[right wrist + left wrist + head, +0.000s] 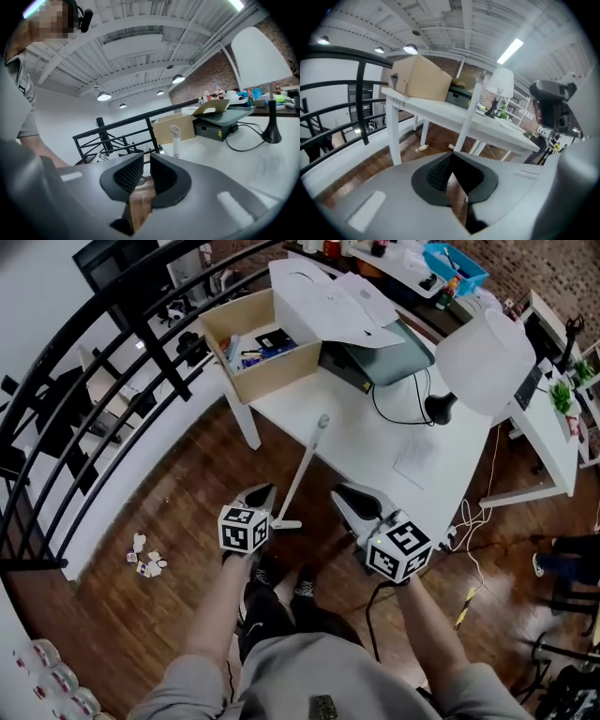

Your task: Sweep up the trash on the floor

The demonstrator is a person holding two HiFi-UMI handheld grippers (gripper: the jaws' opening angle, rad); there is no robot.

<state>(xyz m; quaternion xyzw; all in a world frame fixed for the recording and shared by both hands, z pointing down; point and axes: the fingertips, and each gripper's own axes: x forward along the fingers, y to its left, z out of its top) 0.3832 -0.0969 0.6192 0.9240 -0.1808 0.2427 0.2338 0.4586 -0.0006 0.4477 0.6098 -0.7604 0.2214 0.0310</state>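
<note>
**Task items.** A small heap of crumpled white paper scraps [145,562] lies on the brown wooden floor [187,512]. It is well to the left of the person's feet and near the black metal railing [56,437]. A long white sweeping-tool handle [305,465] leans against the edge of the white table [375,442]. Its foot is on the floor just beside the left gripper [265,489].

**Grippers.** The left gripper's jaws are closed tip to tip with nothing between them. The right gripper [341,493] has its jaws standing a narrow gap apart, and only floor shows through the gap. Neither gripper touches the handle.

**Handling, as judged.** The scraps look light and soft and are likely to scatter if struck hard, so low, slow strokes are advised. The handle appears stiff, slender and smooth, and may twist between the pads. Hold it at two separated points on the shaft, one gripper above the other.

**Writing.** None can be read. The cubes carry only square black-and-white markers, and the print on the sheet on the table is too small to read.
</note>
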